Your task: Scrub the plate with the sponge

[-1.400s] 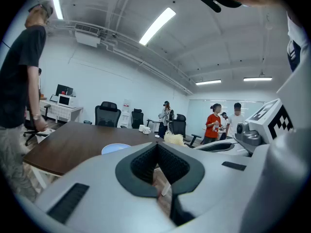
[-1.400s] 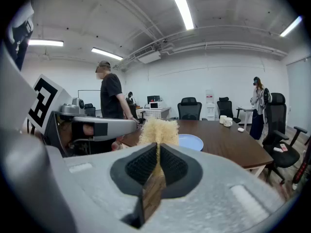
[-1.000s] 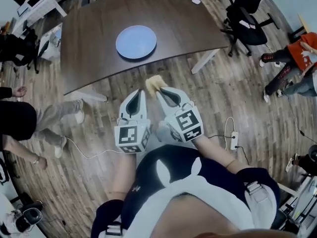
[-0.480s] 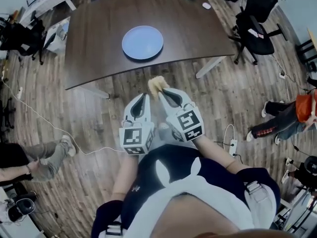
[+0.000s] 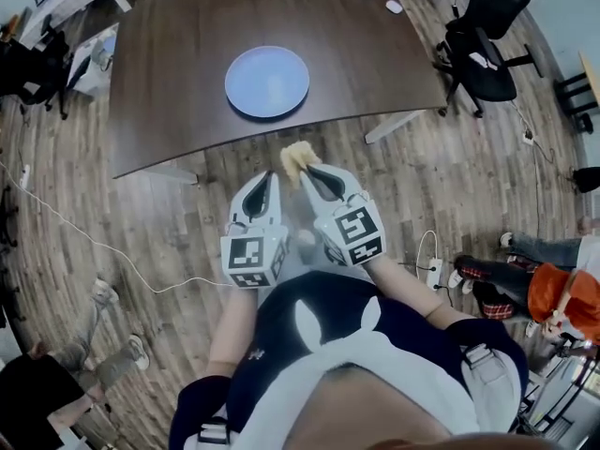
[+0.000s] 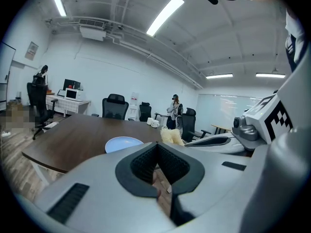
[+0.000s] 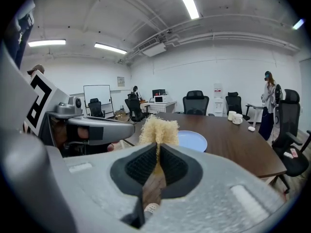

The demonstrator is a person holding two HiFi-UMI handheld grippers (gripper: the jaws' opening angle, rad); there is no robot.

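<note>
The right gripper point(image 5: 307, 174) is clamped on the sponge point(image 5: 295, 156) and the left gripper point(image 5: 264, 181) is pinched together on nothing. Both are over the floor point(image 5: 178, 214), short of the table point(image 5: 169, 54). The blue plate point(image 5: 267, 81) lies near the table's near edge, well apart from the sponge. Scrubbing has apparently not yet begun.

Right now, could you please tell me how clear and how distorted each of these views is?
Head view: fisheye bows the table edge, though the plate is crisp. Left gripper view: dark round vignette, bright ceiling strips, left tongs soft up close. Right gripper view: same vignette; the sponge is sharp, the right tongs blurred nearby.
</note>
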